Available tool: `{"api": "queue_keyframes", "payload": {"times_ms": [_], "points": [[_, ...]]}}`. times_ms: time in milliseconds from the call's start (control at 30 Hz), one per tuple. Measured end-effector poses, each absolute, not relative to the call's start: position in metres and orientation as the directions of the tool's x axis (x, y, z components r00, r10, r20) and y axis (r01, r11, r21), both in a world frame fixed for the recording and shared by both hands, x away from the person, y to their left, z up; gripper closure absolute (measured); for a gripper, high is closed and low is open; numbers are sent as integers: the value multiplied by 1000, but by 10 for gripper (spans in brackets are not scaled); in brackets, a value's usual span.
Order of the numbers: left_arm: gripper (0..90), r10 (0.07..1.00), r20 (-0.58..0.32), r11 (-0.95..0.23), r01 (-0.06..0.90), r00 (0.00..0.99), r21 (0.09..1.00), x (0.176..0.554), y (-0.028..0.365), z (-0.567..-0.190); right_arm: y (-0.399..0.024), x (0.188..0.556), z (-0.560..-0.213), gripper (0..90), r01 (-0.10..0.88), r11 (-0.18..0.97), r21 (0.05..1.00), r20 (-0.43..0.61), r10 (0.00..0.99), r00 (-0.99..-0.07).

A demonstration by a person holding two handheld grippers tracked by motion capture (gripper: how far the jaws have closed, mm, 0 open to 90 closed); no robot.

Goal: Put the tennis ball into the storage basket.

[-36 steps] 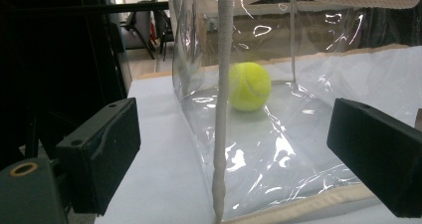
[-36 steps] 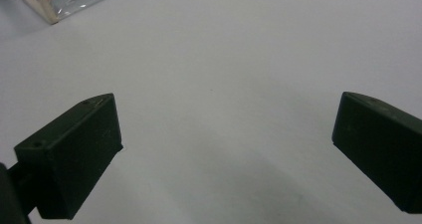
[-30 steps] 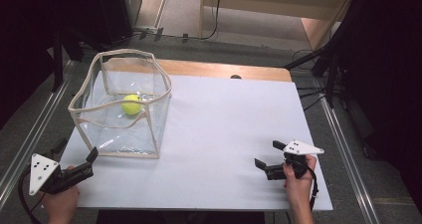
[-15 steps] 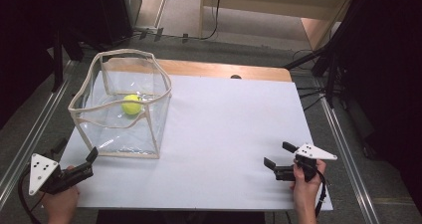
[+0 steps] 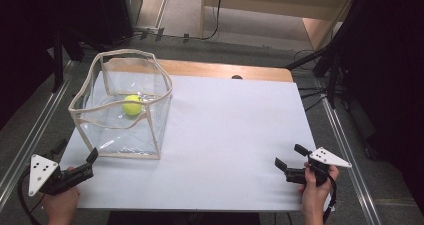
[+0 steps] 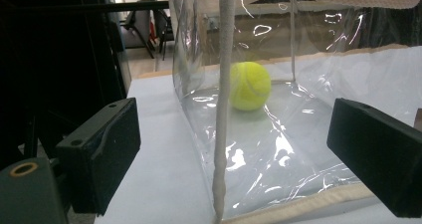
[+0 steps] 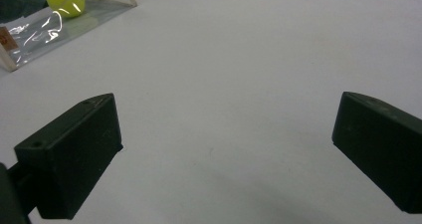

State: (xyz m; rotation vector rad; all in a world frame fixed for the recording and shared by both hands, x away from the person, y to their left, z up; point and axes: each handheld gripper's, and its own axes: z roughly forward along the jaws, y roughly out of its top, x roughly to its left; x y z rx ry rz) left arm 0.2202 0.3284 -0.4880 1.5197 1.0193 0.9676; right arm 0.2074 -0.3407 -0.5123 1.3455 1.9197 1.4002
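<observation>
A clear plastic bag (image 5: 150, 130) with beige trim stands open on the left of the white table (image 5: 235, 130). A yellow tennis ball (image 5: 132, 105) lies inside it. My left gripper (image 5: 76, 151) is open at the table's near left corner, just short of the bag's near corner. In the left gripper view the bag's corner seam (image 6: 221, 134) stands between the open jaws, with the ball (image 6: 250, 84) behind it. My right gripper (image 5: 290, 156) is open and empty at the near right, pointing left across the bare table (image 7: 224, 74) toward the ball (image 7: 65, 1).
A wooden strip (image 5: 225, 70) runs along the table's far edge, with a small dark spot (image 5: 237, 77) on it. Metal rails (image 5: 345, 150) flank both sides. Dark stands and cables (image 5: 320, 60) sit behind at the right.
My right gripper has drifted a little to the right, toward the table's near right corner, still open. The left gripper, the bag and the ball have not moved.
</observation>
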Motion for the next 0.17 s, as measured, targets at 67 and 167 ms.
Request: {"api": "queue_keyframes", "payload": {"times_ms": [67,167], "points": [[69,945,76,-120,123,317,985,220,328,-488,-340,207,-512,0,457,33,889,200,870,-451],[69,945,77,-121,124,317,985,220,328,-488,-339,207,-512,0,462,29,886,201,875,-440]]}}
